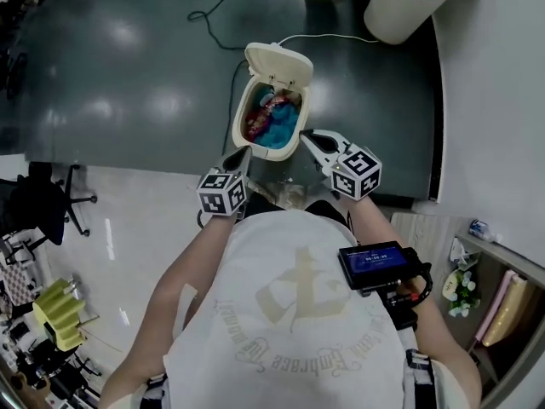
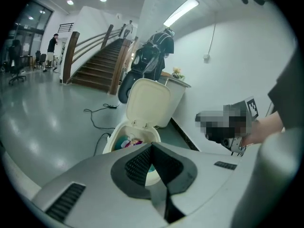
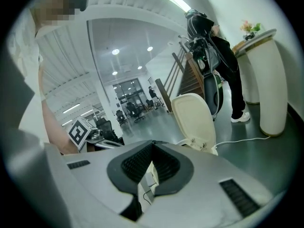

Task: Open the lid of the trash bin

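Left gripper (image 2: 152, 146), right gripper (image 3: 152, 144) pressed together, empty, half hiding trash bin (image 2: 114, 137); lid (image 2: 148, 101) up

Glossy grey floor (image 1: 128, 75), wooden staircase (image 2: 95, 66), white walls (image 2: 223, 51)

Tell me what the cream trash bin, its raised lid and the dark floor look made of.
Cream oval trash bin and its raised lid: probably moulded plastic with a smooth satin finish, going by the rounded edges and uniform colour. Dark grey-green floor: hard and glossy, perhaps a sealed coating or polished concrete; it shows bright, soft reflections.
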Demonstrator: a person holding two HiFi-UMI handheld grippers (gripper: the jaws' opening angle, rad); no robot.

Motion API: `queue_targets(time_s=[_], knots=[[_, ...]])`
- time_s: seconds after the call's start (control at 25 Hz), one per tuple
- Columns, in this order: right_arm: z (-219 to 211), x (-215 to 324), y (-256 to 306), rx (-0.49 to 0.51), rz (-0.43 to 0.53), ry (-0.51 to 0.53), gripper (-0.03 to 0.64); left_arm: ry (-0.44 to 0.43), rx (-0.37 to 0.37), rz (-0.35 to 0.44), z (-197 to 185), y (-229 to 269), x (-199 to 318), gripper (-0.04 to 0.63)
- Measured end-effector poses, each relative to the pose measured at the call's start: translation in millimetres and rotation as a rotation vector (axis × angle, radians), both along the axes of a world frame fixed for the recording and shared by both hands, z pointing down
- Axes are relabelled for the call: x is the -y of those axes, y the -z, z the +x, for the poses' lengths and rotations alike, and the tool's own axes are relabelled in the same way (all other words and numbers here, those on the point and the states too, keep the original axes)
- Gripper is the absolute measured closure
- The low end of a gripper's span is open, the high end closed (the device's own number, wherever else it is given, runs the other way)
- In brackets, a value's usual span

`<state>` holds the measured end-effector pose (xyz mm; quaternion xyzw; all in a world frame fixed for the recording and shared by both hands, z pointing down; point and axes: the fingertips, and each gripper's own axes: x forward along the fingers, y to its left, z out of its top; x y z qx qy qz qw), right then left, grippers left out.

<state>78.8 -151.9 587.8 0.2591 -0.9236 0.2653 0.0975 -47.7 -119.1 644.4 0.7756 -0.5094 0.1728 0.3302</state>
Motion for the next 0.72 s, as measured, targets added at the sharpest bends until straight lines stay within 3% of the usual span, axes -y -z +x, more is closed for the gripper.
queue_targets(time_s=[0.2, 0.72], knots=[[0, 7, 23, 0.016, 0.05, 0.035, 0.612, 0.002, -0.05, 0.078, 4, 32, 2, 0.581], [15, -14, 44, 0.052, 0.078, 0.032, 0.612, -0.034, -0.071, 0.152, 7, 76, -2, 0.581]])
